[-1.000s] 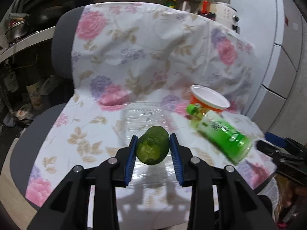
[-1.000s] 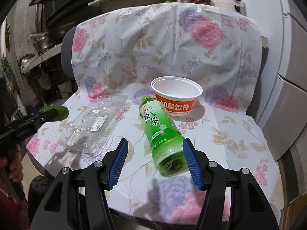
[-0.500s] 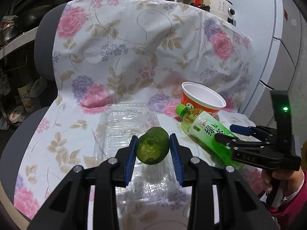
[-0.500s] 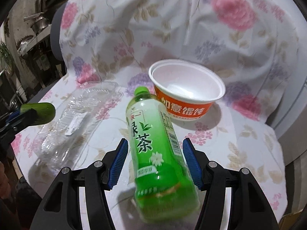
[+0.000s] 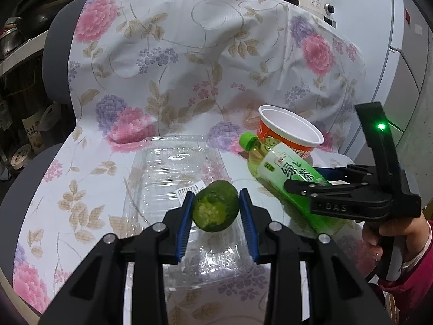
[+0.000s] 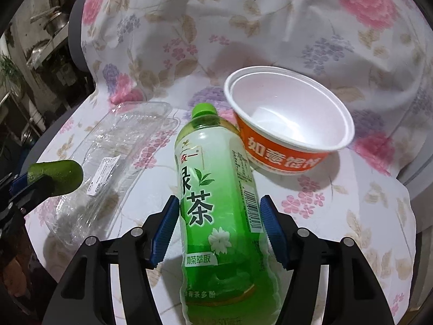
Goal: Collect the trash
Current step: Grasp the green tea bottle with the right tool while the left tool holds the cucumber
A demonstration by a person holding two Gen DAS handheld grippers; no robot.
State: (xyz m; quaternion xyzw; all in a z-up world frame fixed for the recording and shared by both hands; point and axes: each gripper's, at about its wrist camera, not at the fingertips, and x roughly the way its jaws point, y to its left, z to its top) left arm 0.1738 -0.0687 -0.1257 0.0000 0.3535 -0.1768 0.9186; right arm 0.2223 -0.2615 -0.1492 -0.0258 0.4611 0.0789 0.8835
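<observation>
right gripper [image 6: 219, 227] closer over 綠茶 bottle [image 6: 216, 203]

Floral cloth [image 5: 173, 62] over grey chair [image 5: 54, 43]

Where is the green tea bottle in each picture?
Left wrist view: the bottle lies right of centre, its far end under the right gripper, cap toward the orange bowl.
Right wrist view: the bottle fills the lower middle, between the right gripper's open fingers.
Shared landmark: the orange bowl, just beyond the bottle's cap in both.
</observation>
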